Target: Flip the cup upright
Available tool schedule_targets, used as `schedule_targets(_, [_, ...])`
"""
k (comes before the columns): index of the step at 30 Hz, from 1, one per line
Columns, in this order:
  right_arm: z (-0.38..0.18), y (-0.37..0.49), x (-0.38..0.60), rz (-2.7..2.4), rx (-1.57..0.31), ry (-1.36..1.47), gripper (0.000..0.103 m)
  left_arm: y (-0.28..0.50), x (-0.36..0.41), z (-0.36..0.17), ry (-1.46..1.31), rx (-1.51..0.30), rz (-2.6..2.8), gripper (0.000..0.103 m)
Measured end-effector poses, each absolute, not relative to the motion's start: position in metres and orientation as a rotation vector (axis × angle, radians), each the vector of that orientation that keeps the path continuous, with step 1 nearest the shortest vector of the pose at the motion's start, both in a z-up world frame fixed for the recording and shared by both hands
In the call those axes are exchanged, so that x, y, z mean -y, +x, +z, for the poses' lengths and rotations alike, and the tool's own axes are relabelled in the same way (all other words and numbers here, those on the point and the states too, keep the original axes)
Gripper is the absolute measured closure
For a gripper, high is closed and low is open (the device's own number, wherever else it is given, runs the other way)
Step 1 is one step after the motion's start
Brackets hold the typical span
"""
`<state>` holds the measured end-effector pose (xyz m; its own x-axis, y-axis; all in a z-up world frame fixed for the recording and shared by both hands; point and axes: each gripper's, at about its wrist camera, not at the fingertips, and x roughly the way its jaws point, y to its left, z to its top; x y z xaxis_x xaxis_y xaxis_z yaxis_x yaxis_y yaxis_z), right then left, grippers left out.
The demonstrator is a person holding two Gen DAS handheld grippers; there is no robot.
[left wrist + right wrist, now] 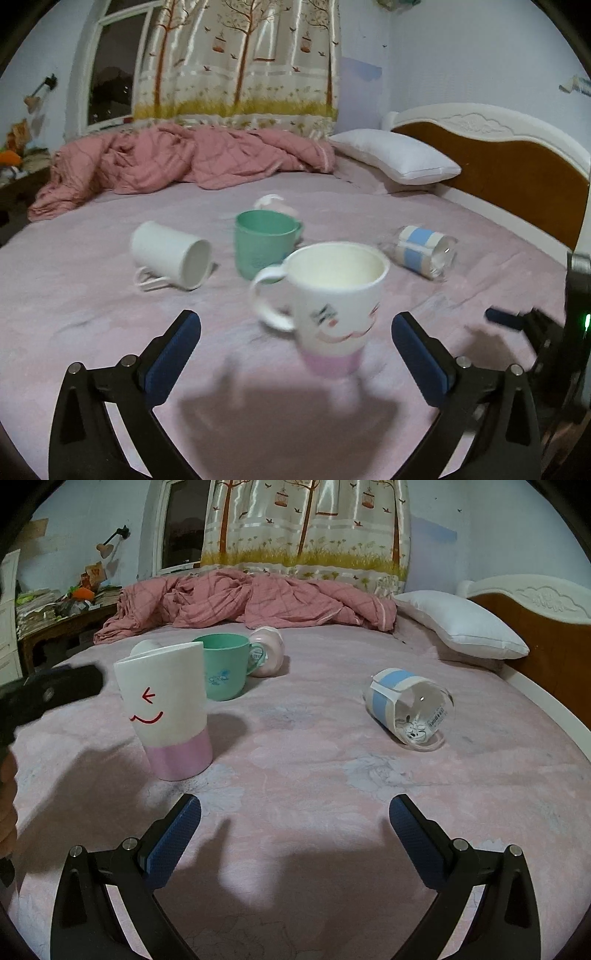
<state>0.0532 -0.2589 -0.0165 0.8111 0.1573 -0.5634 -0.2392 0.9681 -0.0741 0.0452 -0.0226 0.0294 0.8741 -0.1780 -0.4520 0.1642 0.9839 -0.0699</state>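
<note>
While both grippers gape empty, smiley cup upright; green mug behind, seemingly apart.

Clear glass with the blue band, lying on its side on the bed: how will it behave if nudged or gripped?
The glass cup lies on its side, so a nudge probably rolls it. Its clear wall looks smooth, possibly slippery for the right gripper. The bedsheet looks soft, likely damping any roll.

left gripper open | smiley mug upright between fingers | white cup on side
</note>
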Motion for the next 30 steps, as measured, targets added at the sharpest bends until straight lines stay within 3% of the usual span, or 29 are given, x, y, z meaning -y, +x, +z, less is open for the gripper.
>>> schedule_targets(30, [-0.012,0.042,0.248,0.235,-0.568,-0.181,0.0,0.021,-0.002,-0.009,-0.078,-0.469,-0.106,0.0])
